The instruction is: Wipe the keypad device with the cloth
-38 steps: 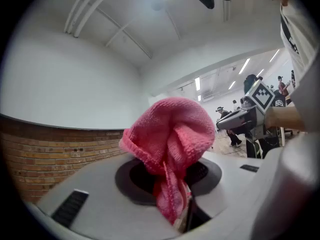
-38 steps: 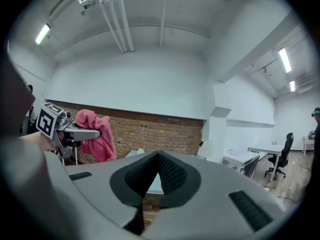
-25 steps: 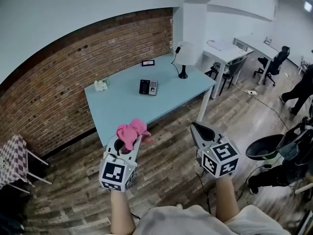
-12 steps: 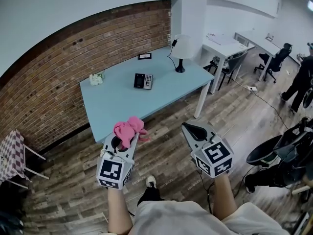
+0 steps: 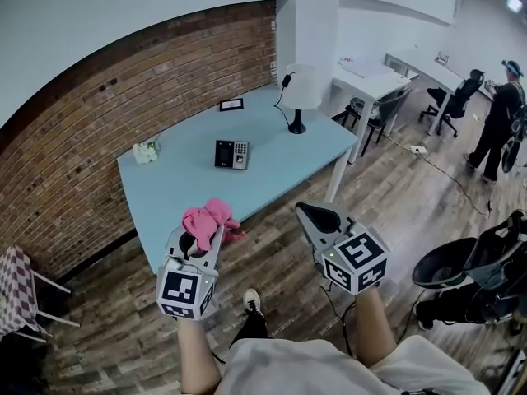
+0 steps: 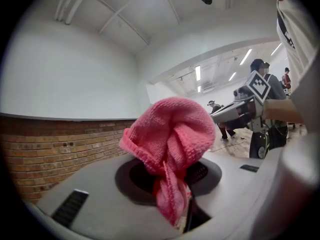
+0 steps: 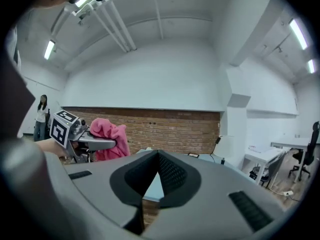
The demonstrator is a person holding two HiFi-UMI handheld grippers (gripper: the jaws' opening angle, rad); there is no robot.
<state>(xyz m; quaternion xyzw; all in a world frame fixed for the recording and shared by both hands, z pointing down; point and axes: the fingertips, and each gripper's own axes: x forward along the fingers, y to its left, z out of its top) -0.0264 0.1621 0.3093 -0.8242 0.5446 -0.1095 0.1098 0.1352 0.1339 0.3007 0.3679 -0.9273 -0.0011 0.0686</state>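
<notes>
The table lies ahead of both grippers. Since a second ago it has slid a little to the left and a shoe has appeared below, so I judge that the person is walking up and the wiping has not begun. The left gripper is clamped on the cloth, the right gripper has its jaws together and empty, and the keypad lies well ahead of the left one, untouched.

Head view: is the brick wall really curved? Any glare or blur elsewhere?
Head view: lens distortion likely bows the brick wall; evenly lit, sharp. Left gripper view: dark round vignette, pink cloth in focus. Right gripper view: ceiling light strips glare mildly.
</notes>
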